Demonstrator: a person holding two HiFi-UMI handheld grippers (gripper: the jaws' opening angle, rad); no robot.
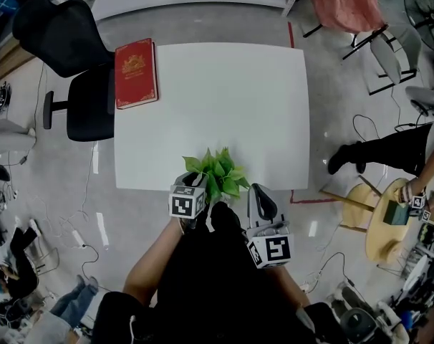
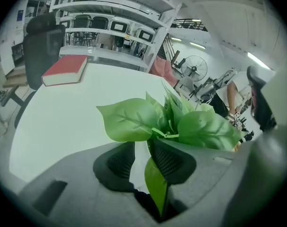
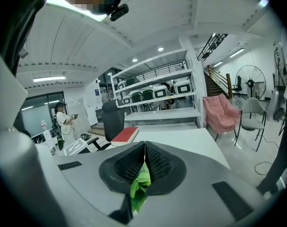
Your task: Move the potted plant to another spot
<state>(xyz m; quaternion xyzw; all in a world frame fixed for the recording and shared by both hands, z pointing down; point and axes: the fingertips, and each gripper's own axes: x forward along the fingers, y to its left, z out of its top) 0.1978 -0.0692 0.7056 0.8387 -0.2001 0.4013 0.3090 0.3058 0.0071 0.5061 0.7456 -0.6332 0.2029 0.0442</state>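
Observation:
The potted plant [image 1: 217,170] stands at the near edge of the white table [image 1: 224,99]; only its green leaves show, and the pot is hidden. My left gripper [image 1: 201,186] is at the leaves' left side. In the left gripper view the leaves [image 2: 134,119] spread just above the gripper [image 2: 142,157], which is open; one leaf hangs in the gap and the pads do not press on it. My right gripper [image 1: 256,192] sits just right of the plant. Its pads meet in the right gripper view [image 3: 144,162], with a leaf [image 3: 141,186] showing below them.
A red book [image 1: 136,72] lies at the table's far left corner. A black office chair [image 1: 81,84] stands left of the table. A person's leg [image 1: 389,149] and a round wooden stool [image 1: 389,228] are on the right, with a pink-draped chair [image 1: 346,2] beyond.

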